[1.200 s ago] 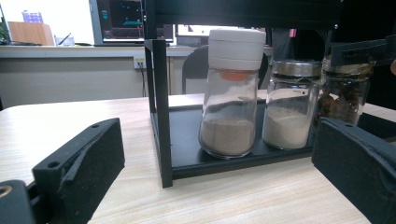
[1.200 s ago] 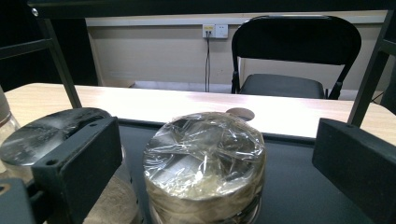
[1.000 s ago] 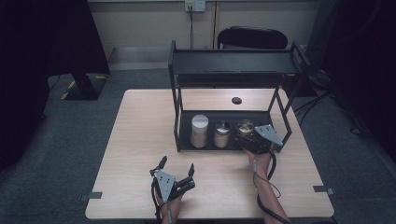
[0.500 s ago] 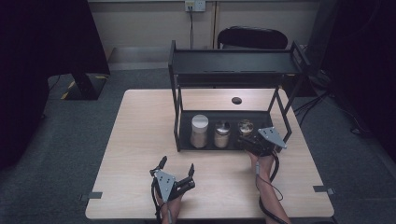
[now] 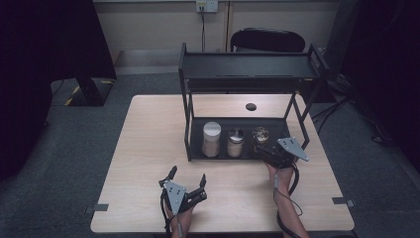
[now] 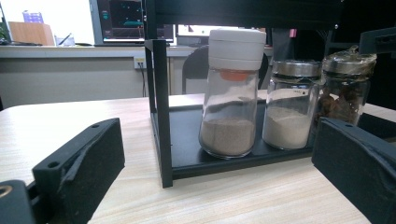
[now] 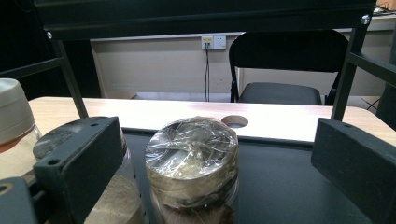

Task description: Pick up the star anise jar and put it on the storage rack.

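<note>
Three jars stand in a row on the lower shelf of a black rack (image 5: pixel 247 74) at the far half of the counter (image 5: pixel 148 148). High view: white-lidded jar (image 5: pixel 211 139) at left, steel-lidded jar (image 5: pixel 235 142) in the middle, wrapped jar (image 5: pixel 260 135) at right. Right tongs (image 5: pixel 265 152) sit at the shelf's front edge, just before the wrapped jar, likely lined up for a grasp. Left tongs (image 5: pixel 187 177) rest well back near the counter's front edge, jaws spread, holding nothing; probably idle.

Left gripper view: left tongs (image 6: pixel 215 168) wide open and empty, low over the counter, looking at the white-lidded jar (image 6: pixel 232 93), the steel-lidded jar (image 6: pixel 292 105) and the wrapped jar (image 6: pixel 345 91), which holds dark pieces.

Right gripper view: right tongs (image 7: pixel 215 168) wide open, gripping nothing. The wrapped jar (image 7: pixel 192 161), clear film over its lid, sits between the jaws, apart from both. Approach looks level with the lid, under the rack's upper shelf.
</note>
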Motion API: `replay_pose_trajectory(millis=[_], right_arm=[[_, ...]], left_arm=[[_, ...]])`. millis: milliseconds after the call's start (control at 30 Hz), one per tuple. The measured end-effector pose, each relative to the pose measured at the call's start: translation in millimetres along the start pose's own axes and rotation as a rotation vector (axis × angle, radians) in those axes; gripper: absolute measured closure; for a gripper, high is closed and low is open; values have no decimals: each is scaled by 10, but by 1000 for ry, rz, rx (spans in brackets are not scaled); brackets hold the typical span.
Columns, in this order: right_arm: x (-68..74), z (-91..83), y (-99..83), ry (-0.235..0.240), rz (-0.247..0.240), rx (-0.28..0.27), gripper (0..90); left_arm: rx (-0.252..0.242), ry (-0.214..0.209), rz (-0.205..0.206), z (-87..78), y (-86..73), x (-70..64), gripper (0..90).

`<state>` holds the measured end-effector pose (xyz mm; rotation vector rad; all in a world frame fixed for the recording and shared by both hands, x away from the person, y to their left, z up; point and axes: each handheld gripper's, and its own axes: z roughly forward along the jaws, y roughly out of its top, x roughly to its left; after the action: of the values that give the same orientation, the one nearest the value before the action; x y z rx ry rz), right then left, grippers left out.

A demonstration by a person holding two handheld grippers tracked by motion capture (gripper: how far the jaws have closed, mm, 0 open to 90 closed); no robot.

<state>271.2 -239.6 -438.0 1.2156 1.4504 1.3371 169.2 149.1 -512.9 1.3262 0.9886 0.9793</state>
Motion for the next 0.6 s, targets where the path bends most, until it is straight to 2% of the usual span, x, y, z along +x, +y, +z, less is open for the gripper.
replay_pose_trajectory(millis=[600], right_arm=[[3, -153, 13, -11, -9, -14, 11]], left_arm=[[-1, 0, 0, -1, -2, 0, 20]])
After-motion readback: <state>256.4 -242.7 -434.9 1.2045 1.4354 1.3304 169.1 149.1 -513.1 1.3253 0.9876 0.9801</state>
